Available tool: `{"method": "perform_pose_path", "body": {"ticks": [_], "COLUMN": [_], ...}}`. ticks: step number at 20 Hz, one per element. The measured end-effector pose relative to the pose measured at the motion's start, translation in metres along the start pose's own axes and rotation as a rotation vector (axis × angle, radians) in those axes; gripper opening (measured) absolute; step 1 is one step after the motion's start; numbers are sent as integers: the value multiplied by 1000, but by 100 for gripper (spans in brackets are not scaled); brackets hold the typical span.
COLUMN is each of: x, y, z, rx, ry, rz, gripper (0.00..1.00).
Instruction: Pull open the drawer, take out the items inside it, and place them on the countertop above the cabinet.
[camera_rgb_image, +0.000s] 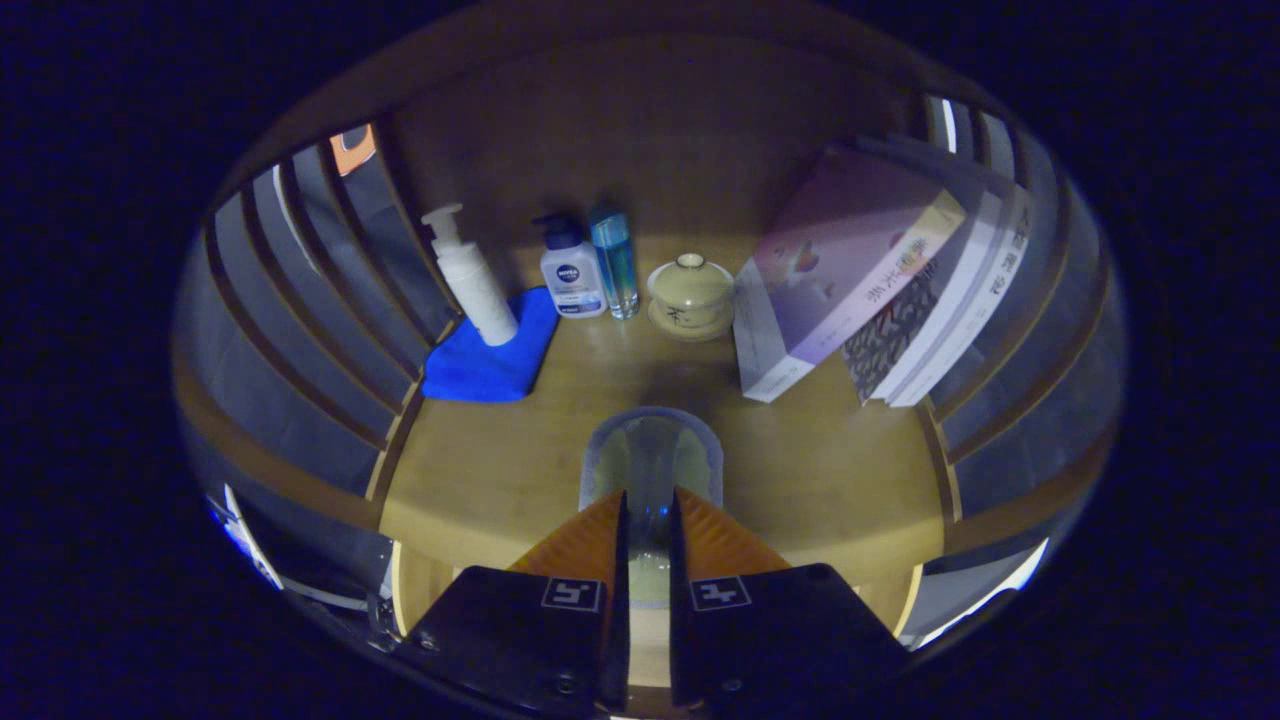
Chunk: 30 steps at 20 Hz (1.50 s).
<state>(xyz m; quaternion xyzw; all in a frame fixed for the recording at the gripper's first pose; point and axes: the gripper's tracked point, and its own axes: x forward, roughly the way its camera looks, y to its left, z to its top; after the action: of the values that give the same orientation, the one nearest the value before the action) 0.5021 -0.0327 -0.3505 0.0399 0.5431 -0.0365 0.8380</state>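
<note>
1. Wooden bench (480, 470) fills the scene, with a wooden back panel behind it and slatted sides to left and right.
2. Books (880, 280) lean in a row against the right slats, at the bench's back right corner; the front one has a pale purple cover and tilts toward the right edge.
3. Tongs (647, 520) reach over the near edge of the bench, their fingers (580, 540) drawn close with a narrow gap, pinching a clear bottle (650, 455) between them.
4. That clear bottle lies along the line of the fingers and juts out ahead of the tips near the middle of the bench's front edge. Its wall is see-through with a faint greenish tint; whether it holds liquid I cannot tell.
5. Blue cloth (490, 360) lies flat along the left edge, toward the back left corner.
6. White pump bottle (472, 280) stands on the cloth's back part, tilted slightly; its wall is opaque, so its fill is hidden.
7. White bottle with a dark blue cap (570, 272) stands upright just right of the cloth, near the back edge.
8. Slim blue bottle (615, 262) stands upright, touching or just beside the capped one.
9. Lidded ceramic cup on a saucer (690, 295) sits at the middle of the back edge, lid on, between the blue bottle and the books.
</note>
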Motion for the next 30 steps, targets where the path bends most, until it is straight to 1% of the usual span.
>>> {"method": "perform_pose_path", "body": {"ticks": [5, 8, 11, 12, 15, 18, 21, 25, 30], "x": [31, 44, 45, 44, 30, 6, -14, -49, -96], "y": [4, 4, 3, 2, -1, 0, 7, 12, 25], "z": [3, 2, -1, -2, 0, -3, -21, -45, -91], "rx": [-2, -4, -11, -10, -18, -14, -33, -67, -124], "ry": [51, 58, 55, 45, -4, -61, -90, -158, -256], "rz": [-44, -72, -74, -78, -80, -69, -42, 1, 81], "gripper": [19, 24, 28, 31, 40, 48, 66, 68, 84]}}
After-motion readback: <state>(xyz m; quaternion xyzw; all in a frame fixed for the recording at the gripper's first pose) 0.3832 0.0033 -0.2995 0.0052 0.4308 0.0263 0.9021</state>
